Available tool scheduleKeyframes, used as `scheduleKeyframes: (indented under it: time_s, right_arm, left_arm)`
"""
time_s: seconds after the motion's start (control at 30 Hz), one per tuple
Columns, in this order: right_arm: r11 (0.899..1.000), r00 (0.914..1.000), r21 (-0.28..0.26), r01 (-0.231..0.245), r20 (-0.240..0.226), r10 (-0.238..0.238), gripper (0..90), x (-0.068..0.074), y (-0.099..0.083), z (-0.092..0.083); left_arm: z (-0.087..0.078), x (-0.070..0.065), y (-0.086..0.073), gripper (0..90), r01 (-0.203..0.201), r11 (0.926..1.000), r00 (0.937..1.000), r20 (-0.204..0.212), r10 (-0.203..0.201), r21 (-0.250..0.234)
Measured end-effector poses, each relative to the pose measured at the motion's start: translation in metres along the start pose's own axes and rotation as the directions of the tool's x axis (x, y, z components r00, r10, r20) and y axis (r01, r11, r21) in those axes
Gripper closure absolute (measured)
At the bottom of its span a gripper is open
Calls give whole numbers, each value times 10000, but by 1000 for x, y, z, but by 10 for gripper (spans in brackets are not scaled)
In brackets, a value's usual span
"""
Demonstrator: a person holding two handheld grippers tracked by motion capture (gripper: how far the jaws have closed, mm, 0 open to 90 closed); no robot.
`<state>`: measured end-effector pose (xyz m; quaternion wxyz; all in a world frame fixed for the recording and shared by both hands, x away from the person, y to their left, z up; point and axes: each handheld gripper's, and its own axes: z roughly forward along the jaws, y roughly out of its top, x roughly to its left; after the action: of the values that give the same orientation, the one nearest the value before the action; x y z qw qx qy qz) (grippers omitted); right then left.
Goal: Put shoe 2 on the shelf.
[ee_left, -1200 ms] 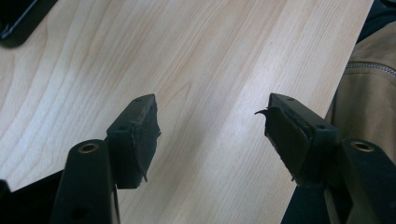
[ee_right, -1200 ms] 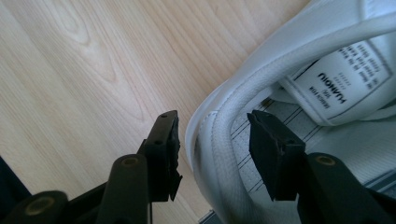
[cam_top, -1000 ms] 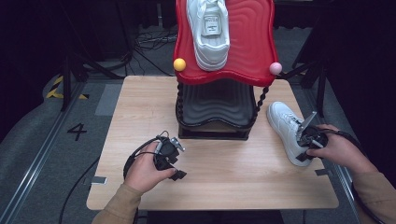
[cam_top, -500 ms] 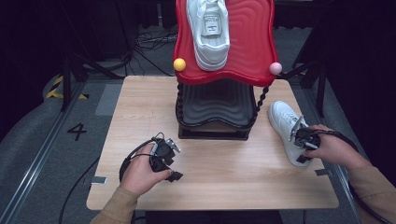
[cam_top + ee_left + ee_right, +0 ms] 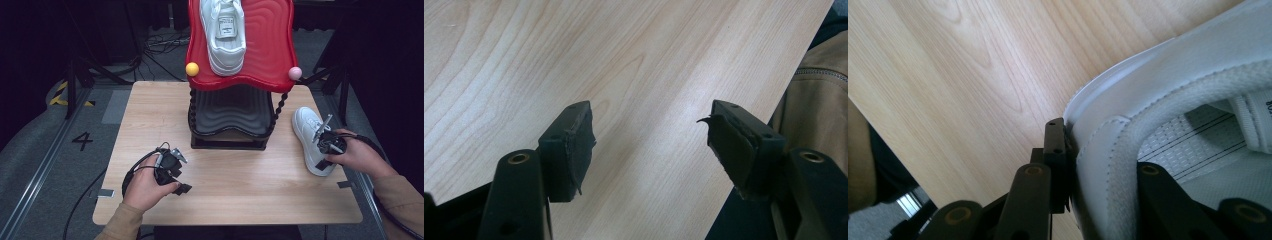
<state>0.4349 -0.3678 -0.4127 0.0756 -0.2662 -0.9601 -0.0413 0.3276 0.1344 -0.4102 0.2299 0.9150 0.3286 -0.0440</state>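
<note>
The right gripper pinched the shoe's heel collar, a thin hold that might slip when lifted, while the left gripper's jaws gaped wide over the surface.

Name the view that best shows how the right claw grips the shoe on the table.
The right gripper view: the right claw straddles the shoe at its heel collar. The high view shows the grip small, half hidden by the hand.

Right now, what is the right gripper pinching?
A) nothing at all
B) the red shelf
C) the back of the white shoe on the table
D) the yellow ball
C: in the right gripper view, the right gripper has one jaw outside and one inside the heel of the white shoe lying on the table.
</note>
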Motion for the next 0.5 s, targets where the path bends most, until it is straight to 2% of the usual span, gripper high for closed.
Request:
scheduleKeyframes:
  time_s: [0.13, 0.23, 0.4, 0.5]
  right_arm:
    - [10000, 9999, -59, -53, 115, 54, 782, 5, 4, -14]
    - [9998, 9999, -163, -63, 97, 65, 781, 9, 7, -29]
    - [9998, 9991, -183, 48, 419, -41, 781, 17, 13, -54]
    - [9992, 9992, -397, 5, 401, 11, 771, 21, 17, -72]
  left_arm:
    - [0, 1, -1, 356, -25, 10000, 10000, -8, 25, 3]
    - [0, 2, -1, 356, -15, 10000, 10000, 9, 15, -6]
    - [-1, 2, 0, 355, 23, 10000, 10000, 37, -23, -64]
    - [-1, 2, 0, 356, 2, 10000, 10000, 48, -2, -65]
